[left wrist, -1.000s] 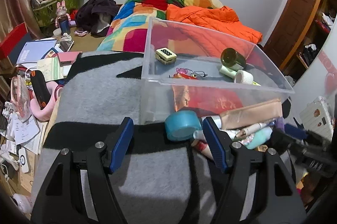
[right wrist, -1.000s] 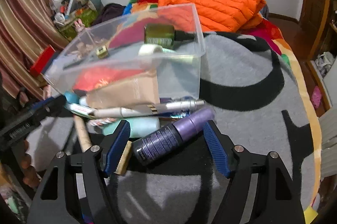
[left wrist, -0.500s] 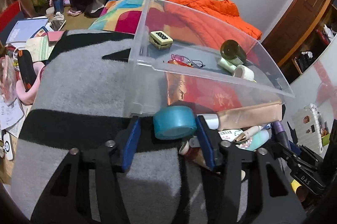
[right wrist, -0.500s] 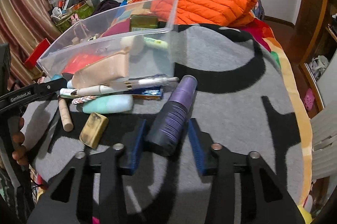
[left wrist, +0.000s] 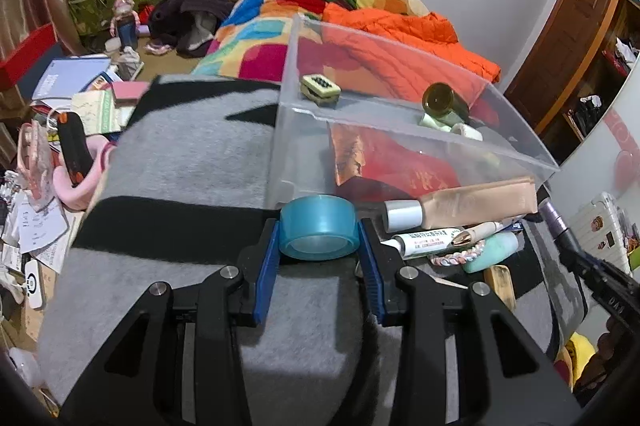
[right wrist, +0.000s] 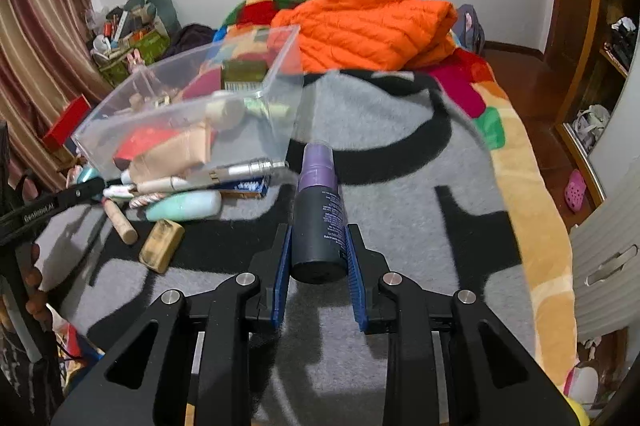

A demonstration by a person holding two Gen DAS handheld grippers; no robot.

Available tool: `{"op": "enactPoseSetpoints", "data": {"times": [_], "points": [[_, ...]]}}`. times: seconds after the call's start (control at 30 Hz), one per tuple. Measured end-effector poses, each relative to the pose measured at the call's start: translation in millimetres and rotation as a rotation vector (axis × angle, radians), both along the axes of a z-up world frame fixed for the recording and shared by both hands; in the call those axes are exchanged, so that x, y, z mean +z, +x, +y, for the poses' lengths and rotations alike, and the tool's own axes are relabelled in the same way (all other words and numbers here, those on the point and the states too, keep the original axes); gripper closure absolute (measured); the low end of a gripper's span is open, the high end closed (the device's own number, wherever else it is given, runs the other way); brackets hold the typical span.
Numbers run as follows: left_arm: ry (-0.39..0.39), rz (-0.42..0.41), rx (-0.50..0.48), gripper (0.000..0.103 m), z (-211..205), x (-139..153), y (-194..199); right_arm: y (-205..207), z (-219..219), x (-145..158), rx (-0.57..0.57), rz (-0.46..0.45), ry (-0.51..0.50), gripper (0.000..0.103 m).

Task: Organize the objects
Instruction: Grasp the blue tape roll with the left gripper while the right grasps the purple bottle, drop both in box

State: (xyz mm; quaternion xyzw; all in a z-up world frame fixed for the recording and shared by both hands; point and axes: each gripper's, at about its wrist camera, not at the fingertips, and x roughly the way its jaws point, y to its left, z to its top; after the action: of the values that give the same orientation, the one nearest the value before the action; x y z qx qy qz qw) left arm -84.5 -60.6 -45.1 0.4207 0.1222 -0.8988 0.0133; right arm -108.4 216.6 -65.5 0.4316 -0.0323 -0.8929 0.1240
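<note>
My left gripper [left wrist: 319, 250] is shut on a blue tape roll [left wrist: 318, 228], just in front of the clear plastic bin [left wrist: 400, 129]. My right gripper [right wrist: 318, 246] is shut on a dark spray bottle with a purple cap [right wrist: 318, 209], held above the grey blanket to the right of the bin [right wrist: 192, 105]. The bin holds a green-brown bottle [left wrist: 442, 103], a small cream box [left wrist: 320, 87] and red packets. Loose items lie by the bin's front: a beige tube [left wrist: 460, 205], a white tube [left wrist: 426, 238], a mint bottle [right wrist: 184, 205], a tan block [right wrist: 162, 246].
A grey and black blanket [right wrist: 400, 226] covers the bed. An orange jacket [right wrist: 368, 21] and a colourful quilt lie behind the bin. Books, papers and clutter [left wrist: 60, 129] cover the floor on the left. A wooden door [left wrist: 568, 37] is on the right.
Both grippers closed from open: the left onto the blue tape roll, the right onto the spray bottle, which turned lengthwise between the fingers and rose off the blanket.
</note>
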Motion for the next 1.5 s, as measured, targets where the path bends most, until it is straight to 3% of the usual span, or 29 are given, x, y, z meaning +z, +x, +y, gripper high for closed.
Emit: {"op": "enactPoseSetpoints", "data": {"times": [0.5,0.8,1.13,1.5], "points": [[-0.085,0.168,-0.028,0.065,11.9,54.6,17.6,1.6,-26.9,64.7,0.1,0.164,-0.044,0.08],[-0.107,0.224,-0.063,0.065,21.4,78.3,0.5,-23.4,-53.4,77.2,0.156,0.191,-0.058,0.08],[-0.1,0.155,-0.106,0.065,26.6,64.3,-40.0,-75.8,-84.4,60.8,0.203,0.132,-0.006,0.08],[-0.091,0.068,-0.139,0.065,36.9,39.2,-75.3,-110.8,-94.4,27.6,0.165,0.056,0.065,0.08]]}}
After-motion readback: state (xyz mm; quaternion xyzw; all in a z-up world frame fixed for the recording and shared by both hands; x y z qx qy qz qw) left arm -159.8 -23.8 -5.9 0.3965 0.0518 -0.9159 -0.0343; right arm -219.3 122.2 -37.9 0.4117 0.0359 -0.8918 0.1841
